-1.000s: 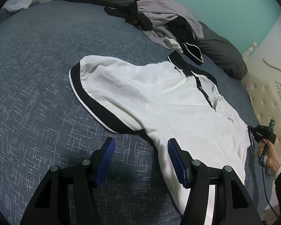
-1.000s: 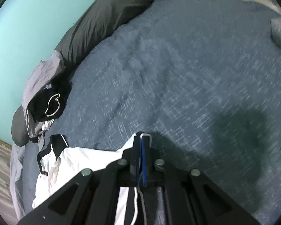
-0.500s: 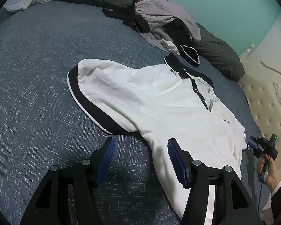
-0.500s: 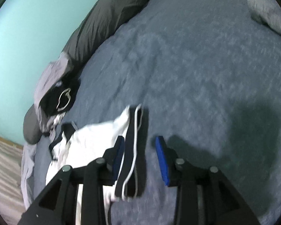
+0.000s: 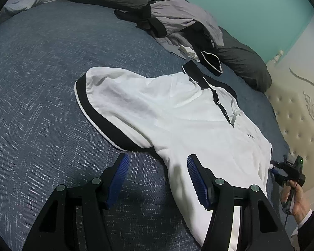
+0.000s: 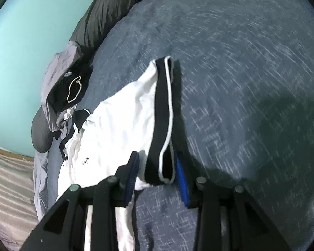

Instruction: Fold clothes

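Observation:
A white polo shirt [image 5: 178, 115] with black collar and black cuffs lies face up on the blue bedspread [image 5: 31, 83]. My left gripper [image 5: 157, 173] hovers open over the bedspread at the shirt's side, below the near sleeve's cuff [image 5: 98, 113]; the shirt's edge reaches just inside its right finger. The right gripper [image 6: 157, 169] stands at the other sleeve, whose black cuff [image 6: 163, 115] lies loose between its jaws; the jaws are closing and the pads do not press on it. The left wrist view shows that gripper [image 5: 276, 167] small at the shirt's far edge, held in a hand [image 5: 293, 196].
A heap of grey and black clothes [image 5: 178, 25] lies beyond the collar against dark pillows [image 5: 245, 62] and a teal wall. A cream tufted headboard [image 5: 299, 115] bounds the bed on the right. Striped floor [image 6: 10, 177] shows past the bed's edge.
The right gripper, shut on the sleeve cuff a second ago, has opened and drawn back; the sleeve now lies stretched out on the bed. The left gripper has stayed put.

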Available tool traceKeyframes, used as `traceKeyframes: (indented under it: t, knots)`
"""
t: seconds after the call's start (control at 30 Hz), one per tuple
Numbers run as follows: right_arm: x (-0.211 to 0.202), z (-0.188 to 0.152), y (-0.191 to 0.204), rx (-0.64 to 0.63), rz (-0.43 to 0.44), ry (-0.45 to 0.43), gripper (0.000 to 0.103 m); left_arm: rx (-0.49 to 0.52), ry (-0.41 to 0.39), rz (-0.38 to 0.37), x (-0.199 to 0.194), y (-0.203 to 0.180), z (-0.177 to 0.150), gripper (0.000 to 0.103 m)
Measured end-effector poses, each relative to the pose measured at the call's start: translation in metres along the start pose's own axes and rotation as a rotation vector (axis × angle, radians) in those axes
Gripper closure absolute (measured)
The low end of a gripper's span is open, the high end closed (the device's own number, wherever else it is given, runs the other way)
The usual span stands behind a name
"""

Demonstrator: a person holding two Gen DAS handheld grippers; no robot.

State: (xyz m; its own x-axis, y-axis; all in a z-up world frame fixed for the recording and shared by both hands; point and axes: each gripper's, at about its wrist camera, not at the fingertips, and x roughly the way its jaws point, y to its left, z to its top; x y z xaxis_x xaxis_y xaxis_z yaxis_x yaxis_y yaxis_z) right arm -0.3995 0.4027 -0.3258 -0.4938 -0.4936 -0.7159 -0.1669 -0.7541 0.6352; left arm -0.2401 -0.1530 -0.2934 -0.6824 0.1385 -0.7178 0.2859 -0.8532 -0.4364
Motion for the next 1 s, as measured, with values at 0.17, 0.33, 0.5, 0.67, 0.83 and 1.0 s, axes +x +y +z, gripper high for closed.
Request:
traceKeyframes:
  t: [0.17,0.33,0.5,0.67,0.83,1.0]
  knots:
    - [-0.008,0.000,0.004,-0.030,-0.038,-0.026,0.098,0.002,-0.002,-0.002,-0.001,-0.001,0.000,0.041]
    - [-0.024,0.007,0.008,-0.065,-0.053,-0.071,0.100,0.002,-0.001,-0.003,-0.001,-0.001,0.000,0.041]
    - [-0.019,0.006,-0.008,-0.027,-0.089,-0.070,0.100,-0.003,-0.005,-0.002,-0.003,0.001,0.002,0.041]
    - [-0.017,0.011,-0.017,-0.007,-0.113,-0.105,0.100,-0.013,-0.004,-0.001,-0.003,0.004,0.003,0.041]
    - [-0.017,0.018,-0.013,-0.031,-0.131,-0.112,0.100,-0.024,-0.002,0.005,-0.001,0.007,0.004,0.041]
    - [-0.016,0.020,-0.012,-0.035,-0.120,-0.071,0.098,-0.028,-0.001,0.015,-0.001,0.008,0.004,0.041]
